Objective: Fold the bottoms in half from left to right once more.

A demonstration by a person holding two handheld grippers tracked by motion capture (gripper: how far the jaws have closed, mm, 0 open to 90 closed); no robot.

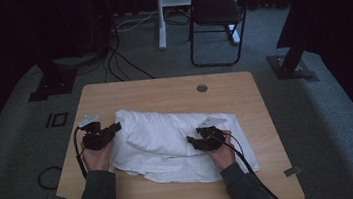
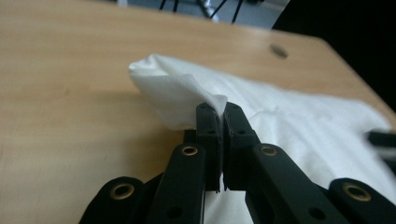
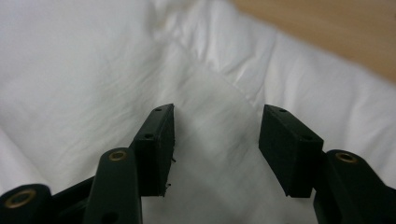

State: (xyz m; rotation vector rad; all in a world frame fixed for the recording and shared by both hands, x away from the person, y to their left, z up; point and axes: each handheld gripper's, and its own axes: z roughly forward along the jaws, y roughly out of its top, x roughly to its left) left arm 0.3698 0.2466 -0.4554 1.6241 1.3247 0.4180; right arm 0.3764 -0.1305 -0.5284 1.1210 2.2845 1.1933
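Both forearms come in from the near edge. The left gripper [image 1: 115,128] sits at the left, jaws pinched together, pointing right. The right gripper [image 1: 192,140] sits at the right, jaws apart, pointing left and down.

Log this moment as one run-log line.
left gripper: shut on white cloth corner, lifted | right gripper: open over cloth | wooden table: cloth spread, rumpled

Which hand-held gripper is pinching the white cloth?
The left hand-held gripper: its jaws are shut on the white cloth. The right hand-held gripper is open.
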